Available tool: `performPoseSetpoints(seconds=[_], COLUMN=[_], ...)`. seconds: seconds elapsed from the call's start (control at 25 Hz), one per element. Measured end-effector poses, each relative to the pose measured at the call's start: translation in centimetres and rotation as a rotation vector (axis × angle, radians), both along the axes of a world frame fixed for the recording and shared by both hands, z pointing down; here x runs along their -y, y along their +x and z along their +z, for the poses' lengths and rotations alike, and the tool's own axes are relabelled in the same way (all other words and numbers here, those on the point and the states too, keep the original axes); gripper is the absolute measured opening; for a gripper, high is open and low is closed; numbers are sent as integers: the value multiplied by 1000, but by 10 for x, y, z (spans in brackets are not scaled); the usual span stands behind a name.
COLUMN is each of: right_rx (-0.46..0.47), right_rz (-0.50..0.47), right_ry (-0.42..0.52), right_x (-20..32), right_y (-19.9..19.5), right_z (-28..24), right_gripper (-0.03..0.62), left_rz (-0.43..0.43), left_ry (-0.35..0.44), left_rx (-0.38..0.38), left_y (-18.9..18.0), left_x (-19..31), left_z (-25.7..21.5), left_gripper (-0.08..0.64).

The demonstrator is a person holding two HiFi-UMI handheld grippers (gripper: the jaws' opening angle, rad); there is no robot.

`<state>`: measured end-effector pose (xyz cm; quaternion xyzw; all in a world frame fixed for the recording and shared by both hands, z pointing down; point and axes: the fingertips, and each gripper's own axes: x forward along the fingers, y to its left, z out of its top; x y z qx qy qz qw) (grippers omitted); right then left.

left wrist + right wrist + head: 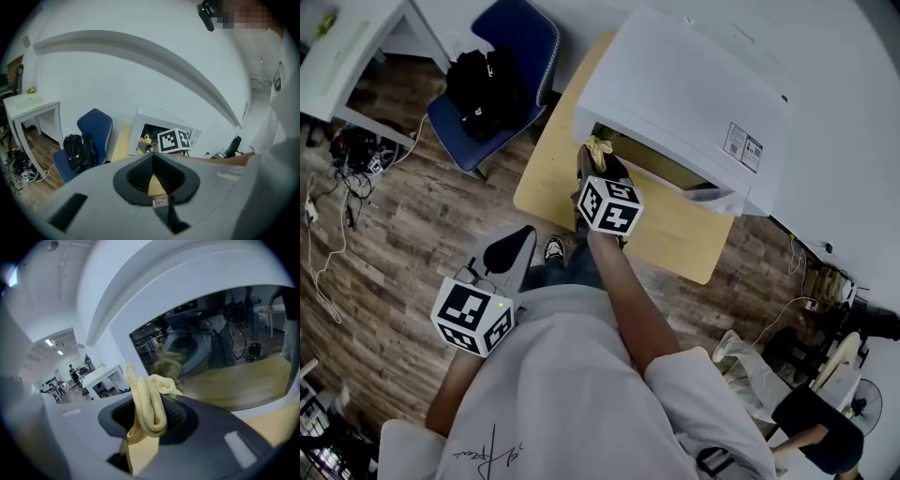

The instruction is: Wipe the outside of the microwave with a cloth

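Observation:
The white microwave (694,94) stands on a small wooden table (675,234). My right gripper (598,165) is shut on a folded yellow cloth (598,148), held at the lower left corner of the microwave's front. In the right gripper view the cloth (150,404) bulges up between the jaws of the right gripper (152,417), close to the dark door glass (220,348). My left gripper (514,246) hangs low beside the person's body, away from the table, shut and holding nothing. In the left gripper view the left gripper (152,161) looks towards the microwave (159,119) and the cloth (144,139).
A blue chair (525,37) carrying a black bag (483,80) stands left of the table. A white desk (347,47) is at the far left with cables (356,155) on the wooden floor beneath. Bags and a fan sit at the lower right.

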<state>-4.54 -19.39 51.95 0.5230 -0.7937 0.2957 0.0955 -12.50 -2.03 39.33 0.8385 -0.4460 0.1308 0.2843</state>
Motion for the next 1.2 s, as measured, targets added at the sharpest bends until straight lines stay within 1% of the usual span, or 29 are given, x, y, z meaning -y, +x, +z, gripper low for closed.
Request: performPoseSetpoints(seconds=[0.08,0.2,0.36,0.48,0.64,0.76,0.84,0.96,1.04,1.2], right_rx=[1,0,40,53,60,66,69,100,107,84], right_rz=[-21,-22,-63,-63,-151,-203,-218,-214,-204,-158], right_ry=[-5,-17,-31,-38,-14,1,8,24,33,45], right_x=[3,5,7,9,-3,-21,-32,-42,-47,-52], right_y=[-12,-20,-39,-45,-62,-69,-67,-54,-42,-5], right_z=[0,3,6,6,-2,-9,-13,-22,-27,-30], right_gripper=[120,120,120,120,120,120,120,120,120,120], left_rz=[-17,-40,-51,-60,-76,-58,-37,-12,2,41], left_ry=[-2,-5,-8,-3,-4,0,6,13,15,12], left_rx=[2,1,0,4,3,-1,-5,3,12,-1], left_y=[-5,-12,-15,-17,-21,-16,-9,-1,4,19], left_x=[1,0,-2,-4,-5,-6,-5,-4,-3,0], left_z=[0,0,0,-1,-1,-2,-3,-3,-2,3], left_gripper=[-8,-8,-6,-8,-8,-8,-8,-8,-8,-8])
